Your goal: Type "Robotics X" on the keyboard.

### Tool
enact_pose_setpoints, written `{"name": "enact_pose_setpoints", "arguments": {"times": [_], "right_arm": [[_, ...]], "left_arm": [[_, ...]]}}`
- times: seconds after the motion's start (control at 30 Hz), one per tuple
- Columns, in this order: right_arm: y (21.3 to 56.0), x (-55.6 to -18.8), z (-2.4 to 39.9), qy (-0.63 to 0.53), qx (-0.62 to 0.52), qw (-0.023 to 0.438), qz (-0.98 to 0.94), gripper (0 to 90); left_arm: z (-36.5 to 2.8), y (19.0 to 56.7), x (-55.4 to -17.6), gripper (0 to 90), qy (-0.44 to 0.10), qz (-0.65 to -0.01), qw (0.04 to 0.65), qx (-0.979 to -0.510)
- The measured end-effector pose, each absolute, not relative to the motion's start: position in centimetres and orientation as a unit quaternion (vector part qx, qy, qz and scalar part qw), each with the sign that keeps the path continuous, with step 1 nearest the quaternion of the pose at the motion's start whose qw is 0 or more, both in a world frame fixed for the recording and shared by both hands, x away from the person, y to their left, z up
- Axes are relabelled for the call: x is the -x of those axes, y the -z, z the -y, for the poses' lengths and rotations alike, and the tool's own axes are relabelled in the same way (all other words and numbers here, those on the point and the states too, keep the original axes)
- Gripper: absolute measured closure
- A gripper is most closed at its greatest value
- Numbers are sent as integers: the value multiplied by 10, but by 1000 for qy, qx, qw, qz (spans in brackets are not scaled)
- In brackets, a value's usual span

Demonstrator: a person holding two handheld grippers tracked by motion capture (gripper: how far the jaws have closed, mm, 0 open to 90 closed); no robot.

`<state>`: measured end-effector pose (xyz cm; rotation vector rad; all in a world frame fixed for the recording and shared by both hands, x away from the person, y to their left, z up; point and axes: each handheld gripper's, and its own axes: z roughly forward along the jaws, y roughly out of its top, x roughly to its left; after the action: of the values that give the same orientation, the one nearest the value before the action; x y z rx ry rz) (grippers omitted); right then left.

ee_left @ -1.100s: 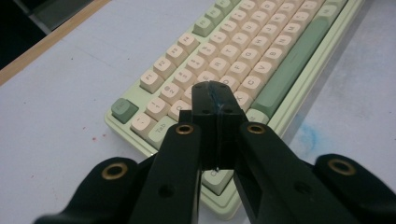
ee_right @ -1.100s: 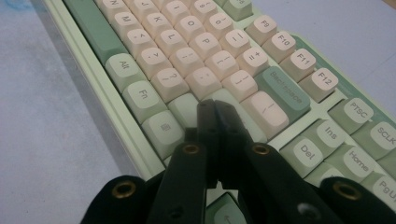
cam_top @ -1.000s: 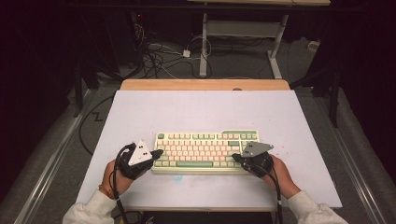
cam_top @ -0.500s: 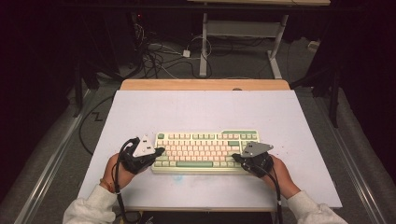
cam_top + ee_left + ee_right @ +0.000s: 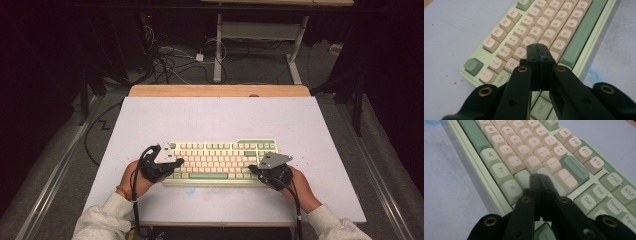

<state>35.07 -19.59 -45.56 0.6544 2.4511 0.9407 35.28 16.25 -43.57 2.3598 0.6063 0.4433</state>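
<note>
While jaws meet | left gripper point(image 5: 539, 53) over keyboard point(image 5: 554, 27) | left end

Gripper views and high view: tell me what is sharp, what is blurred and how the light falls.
High view: the white table top is evenly lit, the room around it dark. Left gripper view: the keyboard keys read sharply, while the left tongs blur toward the bottom. Right gripper view: the key legends are crisp, the right tongs soft and dark.

Beyond the pale blue table point(image 5: 215, 117) with its wooden far edge, tangled cables point(image 5: 172, 57) cross a grey floor point(image 5: 260, 65) under a white-legged desk point(image 5: 260, 37), the room dark around.
</note>
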Motion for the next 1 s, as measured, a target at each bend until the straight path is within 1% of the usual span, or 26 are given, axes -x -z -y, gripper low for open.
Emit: {"name": "enact_pose_setpoints", "arguments": {"times": [0.27, 1.0], "right_arm": [[456, -350, 196, -339, -233, 217, -885, 900], [456, -349, 196, -338, -233, 219, -885, 900]], "left_arm": [[-148, 443, -354, 875, -164, -215, 314, -910], [-138, 449, -359, 876, -153, -206, 313, -914]]}}
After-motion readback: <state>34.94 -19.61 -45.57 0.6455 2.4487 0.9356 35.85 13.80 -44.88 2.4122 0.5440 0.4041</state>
